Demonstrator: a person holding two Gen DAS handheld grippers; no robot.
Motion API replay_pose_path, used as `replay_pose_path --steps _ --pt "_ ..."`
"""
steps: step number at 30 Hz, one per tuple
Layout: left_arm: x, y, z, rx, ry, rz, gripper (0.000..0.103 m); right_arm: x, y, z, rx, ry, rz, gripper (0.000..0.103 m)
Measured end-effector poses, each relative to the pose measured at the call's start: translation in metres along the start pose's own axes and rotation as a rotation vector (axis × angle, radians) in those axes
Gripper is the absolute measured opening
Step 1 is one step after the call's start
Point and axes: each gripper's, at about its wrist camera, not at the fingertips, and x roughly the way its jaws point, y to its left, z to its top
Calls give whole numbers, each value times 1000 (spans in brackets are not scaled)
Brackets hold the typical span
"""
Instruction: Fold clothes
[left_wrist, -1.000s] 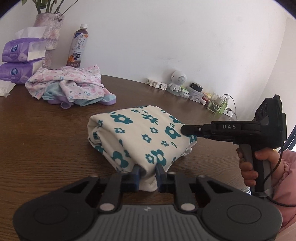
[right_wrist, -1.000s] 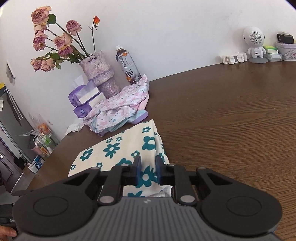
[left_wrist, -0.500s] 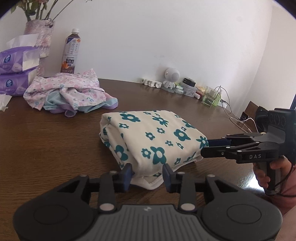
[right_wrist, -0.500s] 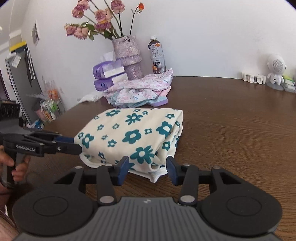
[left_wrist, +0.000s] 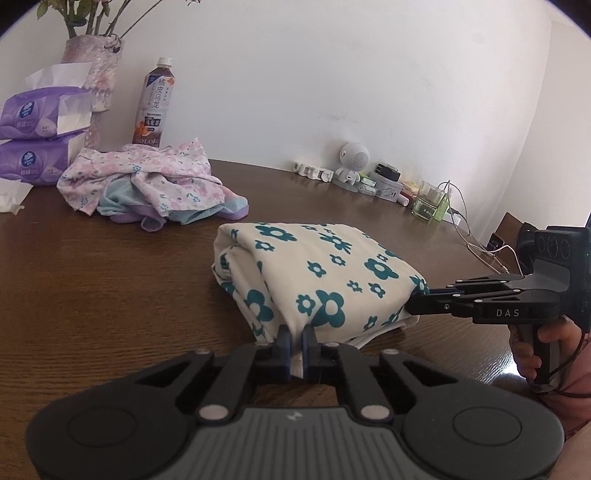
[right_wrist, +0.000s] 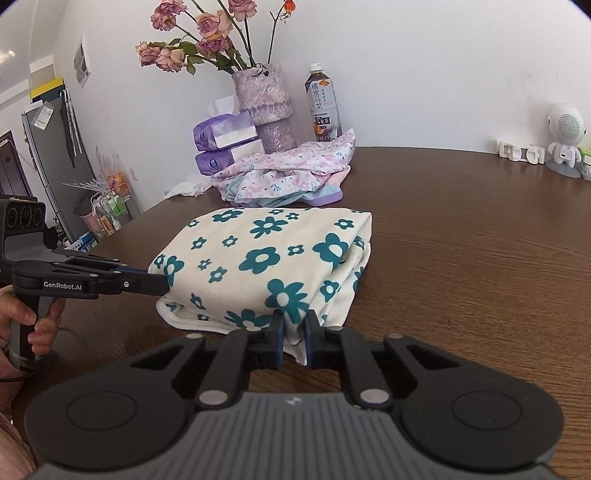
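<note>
The cream cloth with teal flowers (left_wrist: 325, 273) lies as a thick folded bundle near the middle of the brown table (left_wrist: 92, 295), toward its near edge. Both tongs are closed on cloth at the bundle's near side: the left gripper (left_wrist: 298, 341) pinches one near corner, the right gripper (right_wrist: 294, 334) pinches the other. Judging by its compact, layered shape, this piece is folded or close to it; the pinch may serve a last fold or a shift. A crumpled heap of pink floral clothes (left_wrist: 147, 181) sits toward the far left edge by the vase (right_wrist: 266, 107), apparently still needing folding.
</note>
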Motion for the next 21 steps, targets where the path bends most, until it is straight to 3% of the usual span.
replay_pose_path --steps 3,6,11,12,14,16,18,21 --pt "0 0 2 10 -6 27 5 0 3 0 4 3 2 10" --pt "0 13 9 -17 -26 100 6 0 17 -2 7 20 39 10" --pt "1 48 24 -122 -89 313 14 6 60 -3 -40 49 151 9" --pt "-1 54 24 -154 -93 326 15 8 69 -4 -51 55 175 9" --pt "-6 67 25 -219 -102 352 31 11 87 -4 -73 66 222 12" --pt "-17 66 22 -234 -110 336 39 11 102 -4 -90 71 257 15" --pt "-31 55 18 -214 -112 290 45 7 92 -3 -82 56 216 18" --pt "-41 15 8 -77 -58 144 57 6 71 0 -72 40 142 24"
